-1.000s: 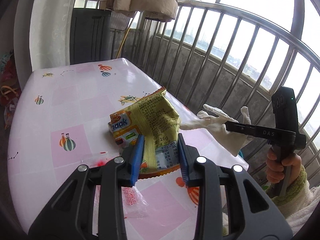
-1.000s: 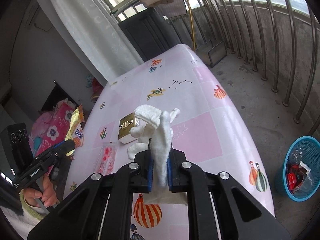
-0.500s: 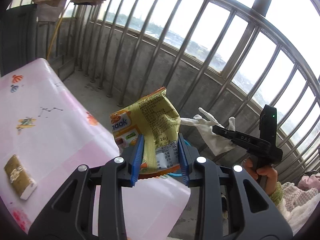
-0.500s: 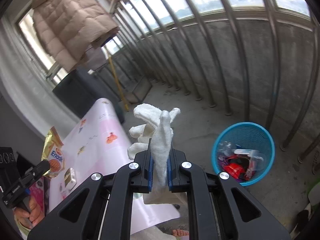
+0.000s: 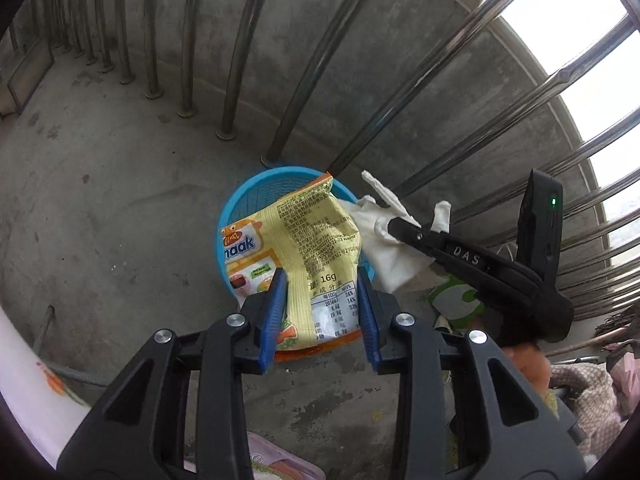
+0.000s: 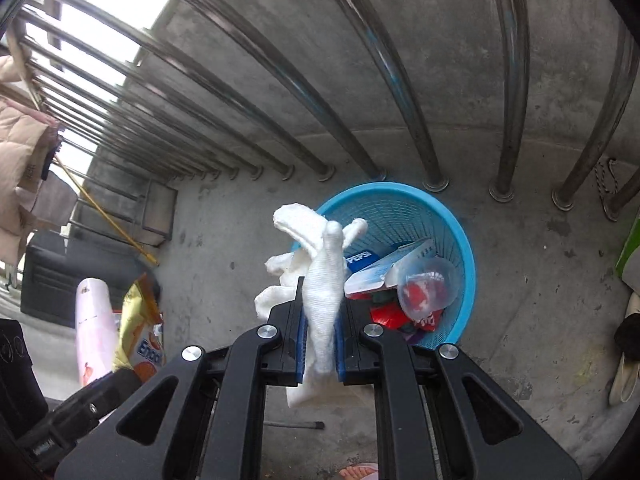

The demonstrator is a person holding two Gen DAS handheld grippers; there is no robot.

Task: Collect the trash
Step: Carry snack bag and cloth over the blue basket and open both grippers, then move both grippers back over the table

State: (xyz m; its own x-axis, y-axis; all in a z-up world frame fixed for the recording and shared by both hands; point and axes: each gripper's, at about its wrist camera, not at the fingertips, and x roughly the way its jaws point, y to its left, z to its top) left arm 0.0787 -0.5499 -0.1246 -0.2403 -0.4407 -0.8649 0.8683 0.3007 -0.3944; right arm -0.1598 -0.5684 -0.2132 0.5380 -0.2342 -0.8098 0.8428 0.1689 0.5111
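The yellow snack packet [image 5: 304, 248] is clamped between the blue pads of the left gripper [image 5: 320, 312] and hangs above the blue mesh bin [image 6: 460, 240], covering most of its opening in the left wrist view. The white glove [image 6: 324, 280] is pinched tight in the right gripper [image 6: 322, 344], held over the near-left rim of the bin. Inside the bin lie a clear plastic cup [image 6: 428, 284], a blue-and-white carton and red wrappers. The bin stands on the concrete floor [image 5: 100, 220], just beside the steel railing bars [image 6: 420, 120]. The pink table's edge [image 5: 24, 380] is at lower left.
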